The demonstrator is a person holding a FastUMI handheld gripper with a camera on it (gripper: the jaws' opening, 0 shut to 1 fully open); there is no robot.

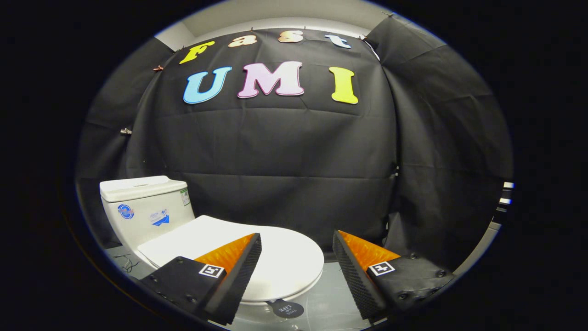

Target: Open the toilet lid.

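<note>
Claw (296,250) is held wide open, gripping nothing, above the near end of the closed toilet lid (280,257). Its left finger is seen over the lid; a small dark tab (285,308) is seen below the lid's front edge, with the tank (144,207) far left.

A staged recording booth is shown, not a real bathroom. Black cloth (285,151) is hung as walls on every side and is pinned up with small clips (126,131) (a pale plain wall and ceiling can be seen above its top edge). A white toilet (151,216) with stickers on its tank is set on a smooth grey floor (328,299), its lid (275,257) lying closed, and a thin loose cable (125,263) is left on the floor beside its base
</note>
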